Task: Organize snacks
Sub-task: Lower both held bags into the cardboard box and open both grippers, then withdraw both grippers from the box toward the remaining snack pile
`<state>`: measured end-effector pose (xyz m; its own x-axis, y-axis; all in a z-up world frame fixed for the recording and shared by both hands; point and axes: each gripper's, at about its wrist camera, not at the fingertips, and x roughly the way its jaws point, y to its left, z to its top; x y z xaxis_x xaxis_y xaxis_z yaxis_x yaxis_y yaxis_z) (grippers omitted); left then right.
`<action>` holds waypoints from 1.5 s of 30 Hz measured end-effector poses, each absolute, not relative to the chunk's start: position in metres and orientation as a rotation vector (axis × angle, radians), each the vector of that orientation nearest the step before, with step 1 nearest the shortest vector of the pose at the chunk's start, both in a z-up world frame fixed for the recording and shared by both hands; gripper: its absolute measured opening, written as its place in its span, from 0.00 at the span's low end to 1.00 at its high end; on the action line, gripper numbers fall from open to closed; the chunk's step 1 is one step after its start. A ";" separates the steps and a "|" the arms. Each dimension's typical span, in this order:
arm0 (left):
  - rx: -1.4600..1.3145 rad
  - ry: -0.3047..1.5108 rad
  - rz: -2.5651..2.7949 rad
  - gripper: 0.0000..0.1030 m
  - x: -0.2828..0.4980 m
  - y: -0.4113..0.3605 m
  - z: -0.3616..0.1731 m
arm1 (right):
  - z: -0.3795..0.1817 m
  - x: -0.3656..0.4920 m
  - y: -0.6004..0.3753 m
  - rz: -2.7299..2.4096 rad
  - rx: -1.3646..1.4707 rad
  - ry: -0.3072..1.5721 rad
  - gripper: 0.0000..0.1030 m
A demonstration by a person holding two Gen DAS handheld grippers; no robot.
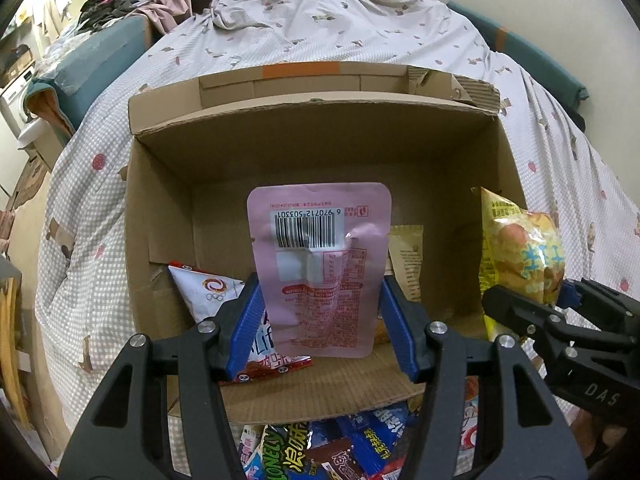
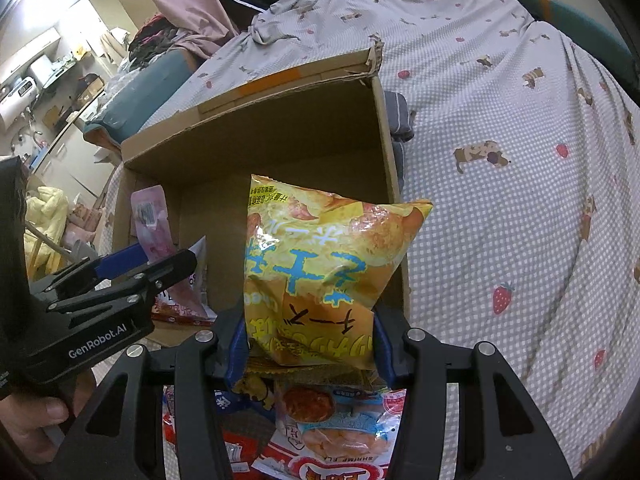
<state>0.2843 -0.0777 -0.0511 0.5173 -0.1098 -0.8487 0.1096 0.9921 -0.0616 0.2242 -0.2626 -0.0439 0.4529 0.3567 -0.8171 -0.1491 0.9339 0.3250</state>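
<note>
A pink pouch (image 1: 320, 264) with a barcode hangs upright over the open cardboard box (image 1: 320, 152), and my left gripper (image 1: 321, 282) is shut on its lower half. My right gripper (image 2: 310, 320) is shut on a puffy yellow chip bag (image 2: 320, 264), held above the box's right side (image 2: 280, 136). The left wrist view shows that yellow bag (image 1: 520, 248) and the right gripper (image 1: 536, 294) at the right. In the right wrist view the left gripper (image 2: 160, 258) and pink pouch (image 2: 150, 216) are at the left. A white-and-red packet (image 1: 208, 292) and a tan packet (image 1: 406, 264) lie in the box.
Several loose snack packets (image 1: 340, 452) are piled on the bed in front of the box, among them a shrimp snack bag (image 2: 340, 420). The box stands on a dotted bedsheet (image 2: 500, 200). A person's hand (image 2: 36, 428) grips the left tool. Clothes (image 1: 112, 4) are heaped at the far left.
</note>
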 end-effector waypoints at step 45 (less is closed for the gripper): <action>-0.192 0.888 -0.045 0.96 0.189 -0.010 0.011 | 0.006 0.175 -0.284 0.384 0.347 0.921 0.91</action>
<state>0.1890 -0.0097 0.0106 0.6310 -0.1186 -0.7667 -0.0401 0.9819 -0.1850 0.1747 -0.2836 0.0064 0.5464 0.4618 -0.6987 -0.1708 0.8781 0.4469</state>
